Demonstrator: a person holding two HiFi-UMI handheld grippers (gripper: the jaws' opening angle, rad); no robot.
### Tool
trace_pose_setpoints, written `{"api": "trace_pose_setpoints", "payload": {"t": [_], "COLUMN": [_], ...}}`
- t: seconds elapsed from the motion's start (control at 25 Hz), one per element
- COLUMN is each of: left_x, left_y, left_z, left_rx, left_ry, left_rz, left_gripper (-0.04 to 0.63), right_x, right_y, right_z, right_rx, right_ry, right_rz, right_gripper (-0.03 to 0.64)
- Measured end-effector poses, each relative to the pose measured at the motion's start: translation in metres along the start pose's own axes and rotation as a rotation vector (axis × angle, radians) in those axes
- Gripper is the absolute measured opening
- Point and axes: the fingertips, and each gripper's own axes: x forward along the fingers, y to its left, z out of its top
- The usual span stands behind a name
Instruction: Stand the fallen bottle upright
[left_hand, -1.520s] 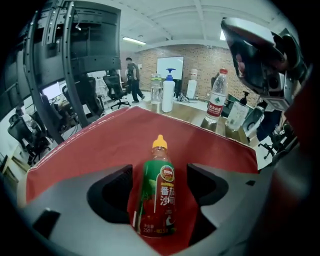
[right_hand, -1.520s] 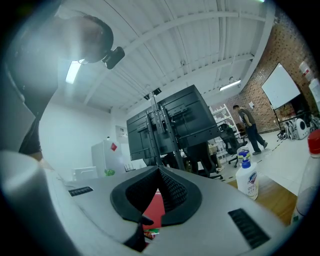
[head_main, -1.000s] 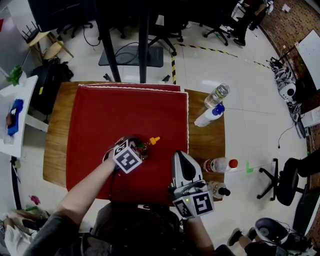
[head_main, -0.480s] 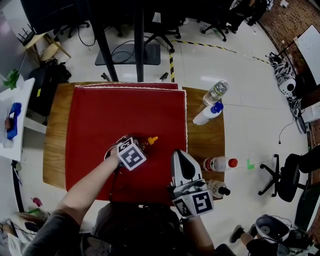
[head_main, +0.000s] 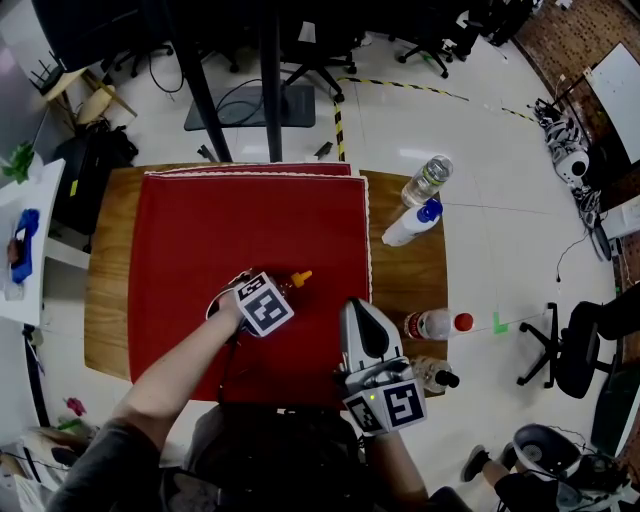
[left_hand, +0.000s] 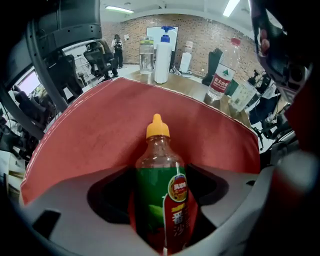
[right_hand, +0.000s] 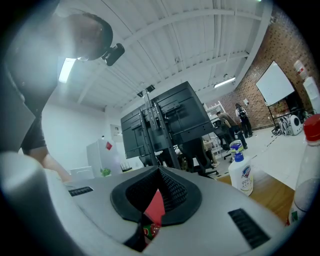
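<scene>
While the left gripper (head_main: 270, 298) points down at the red cloth (head_main: 250, 200), its two jaws are spread wide. The fallen bottle (left_hand: 161, 195) is in the gap between them. There is dark space on both sides of the bottle, so the jaws are not squeezing it. The bottle lies on its side on the cloth. It has a green and red label, and its orange cap (left_hand: 157, 127) points away from the gripper.

To the right, near the front edge of the cloth, the right gripper (head_main: 366, 318) is held flat. Its jaw tips are pressed together and nothing is pinched in them.

The cloth covers most of a wooden table (head_main: 405, 275). On the bare wood at the right side stand four more bottles. A clear bottle (head_main: 428, 180) and a white bottle with a blue cap (head_main: 410, 224) are at the far end, close together. A bottle with a red cap (head_main: 438, 324) and a small bottle with a black cap (head_main: 432, 375) are just beside the right gripper.
</scene>
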Motion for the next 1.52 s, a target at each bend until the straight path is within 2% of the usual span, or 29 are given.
{"api": "trace_pose_setpoints", "payload": {"t": [0.24,0.4,0.92,1.04,1.52], "left_x": [0.001,-0.001,-0.006,-0.013,-0.048], "left_y": [0.001,0.001,-0.001,-0.003,0.003], "left_z": [0.001,0.001,-0.002,-0.003,0.0], "left_rx": [0.002,-0.032,-0.018,-0.024,-0.137], "left_ry": [0.006,0.001,-0.014,-0.042,-0.197], "left_rz": [0.009,0.016,0.013,0.019,0.05], "left_gripper": [0.363,0.318,0.314,0.314,0.314], "right_x": [0.001,0.001,0.0,0.0,0.001], "right_y": [0.0,-0.001,0.002,0.003,0.009], "right_z": [-0.001,-0.001,0.002,0.003,0.004], "right_rx": [0.004,0.002,-0.006,-0.013,-0.01], "right_ry": [-0.001,0.002,0.001,0.002,0.001], "right_rz": [0.003,0.004,0.007,0.01,0.02], "right_gripper": [0.02,0.02,0.02,0.02,0.02]}}
